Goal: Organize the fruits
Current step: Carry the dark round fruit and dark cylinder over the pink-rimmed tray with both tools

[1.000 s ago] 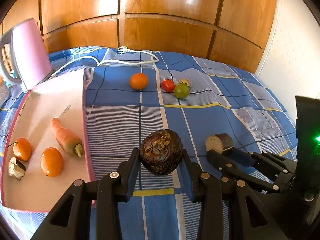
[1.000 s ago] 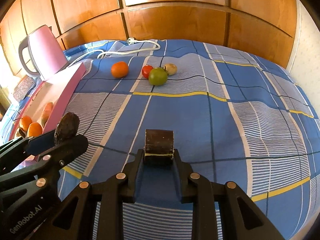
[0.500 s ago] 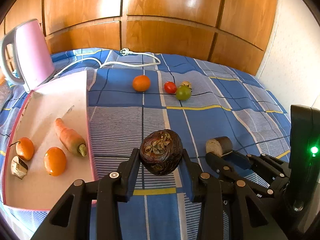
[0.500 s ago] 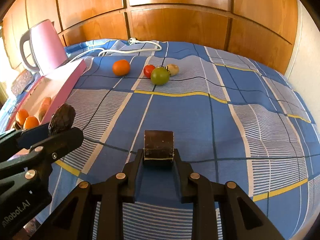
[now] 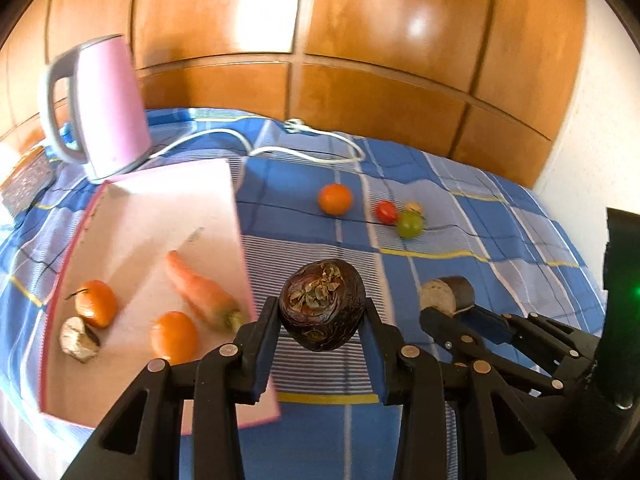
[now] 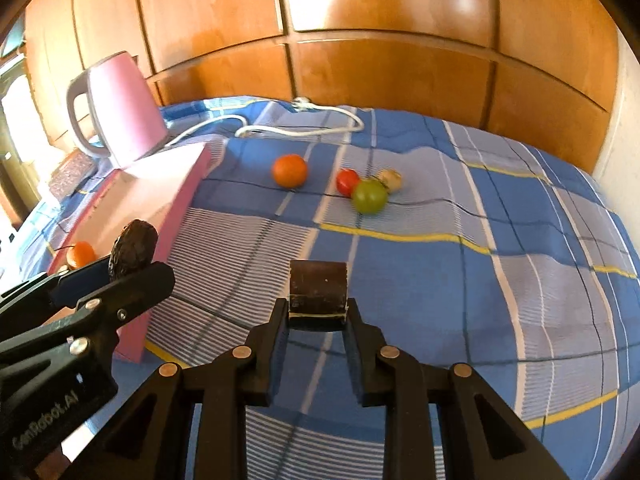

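Note:
My left gripper (image 5: 322,316) is shut on a dark wrinkled round fruit (image 5: 322,304), held above the bed beside the pink tray (image 5: 160,216); it also shows in the right wrist view (image 6: 134,246). My right gripper (image 6: 318,312) is shut on a dark brown cut piece with a pale end (image 6: 318,294); this piece shows in the left wrist view (image 5: 446,300). The tray holds two oranges (image 5: 96,308) (image 5: 174,336), a carrot (image 5: 200,292) and a pale chunk (image 5: 78,340). An orange (image 5: 335,199), a red tomato (image 5: 386,211), a green fruit (image 5: 410,225) and a small beige fruit (image 5: 414,208) lie on the bed.
A pink kettle (image 5: 108,108) stands behind the tray, its white cord (image 5: 304,148) running across the blue checked bedspread (image 6: 460,280). A wooden panelled wall (image 5: 360,60) is behind. A dark flat object (image 5: 26,178) lies at the far left.
Both grippers have risen and tilted up, each keeping its hold. The tray and kettle now sit more toward the centre of the left view.

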The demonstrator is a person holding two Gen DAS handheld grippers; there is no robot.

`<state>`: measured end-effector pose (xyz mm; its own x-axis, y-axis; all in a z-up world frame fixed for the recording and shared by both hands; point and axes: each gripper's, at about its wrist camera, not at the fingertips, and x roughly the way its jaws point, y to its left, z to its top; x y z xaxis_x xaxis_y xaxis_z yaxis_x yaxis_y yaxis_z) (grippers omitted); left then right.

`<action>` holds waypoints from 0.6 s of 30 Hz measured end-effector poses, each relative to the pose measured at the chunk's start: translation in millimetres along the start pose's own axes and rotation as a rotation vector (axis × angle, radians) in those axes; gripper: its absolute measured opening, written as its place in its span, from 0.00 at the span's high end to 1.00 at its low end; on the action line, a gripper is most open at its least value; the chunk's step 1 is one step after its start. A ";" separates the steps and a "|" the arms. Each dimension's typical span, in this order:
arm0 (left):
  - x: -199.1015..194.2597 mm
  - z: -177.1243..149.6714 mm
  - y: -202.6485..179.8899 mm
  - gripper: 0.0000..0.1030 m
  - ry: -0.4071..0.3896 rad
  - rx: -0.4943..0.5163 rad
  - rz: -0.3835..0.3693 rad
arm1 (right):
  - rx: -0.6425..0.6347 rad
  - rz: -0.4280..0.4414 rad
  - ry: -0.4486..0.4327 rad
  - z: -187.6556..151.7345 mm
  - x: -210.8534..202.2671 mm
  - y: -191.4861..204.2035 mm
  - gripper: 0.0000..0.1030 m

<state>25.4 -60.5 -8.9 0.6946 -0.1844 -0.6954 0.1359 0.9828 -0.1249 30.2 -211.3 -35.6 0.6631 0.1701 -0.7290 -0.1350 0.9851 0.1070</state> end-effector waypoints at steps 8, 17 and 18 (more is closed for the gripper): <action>-5.0 8.1 41.8 0.62 -0.016 -0.093 0.067 | -0.055 0.082 -0.003 18.2 3.4 32.2 0.74; -9.3 14.0 81.9 0.62 -0.033 -0.169 0.135 | -0.134 0.166 0.001 37.1 12.2 71.8 0.74; -9.4 14.2 85.8 0.62 -0.033 -0.176 0.141 | -0.141 0.171 0.002 38.3 13.4 75.1 0.74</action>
<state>40.6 25.4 -3.0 0.7210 -0.0425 -0.6916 -0.0875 0.9845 -0.1517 57.2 -134.0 -11.4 0.6202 0.3344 -0.7096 -0.3472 0.9282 0.1339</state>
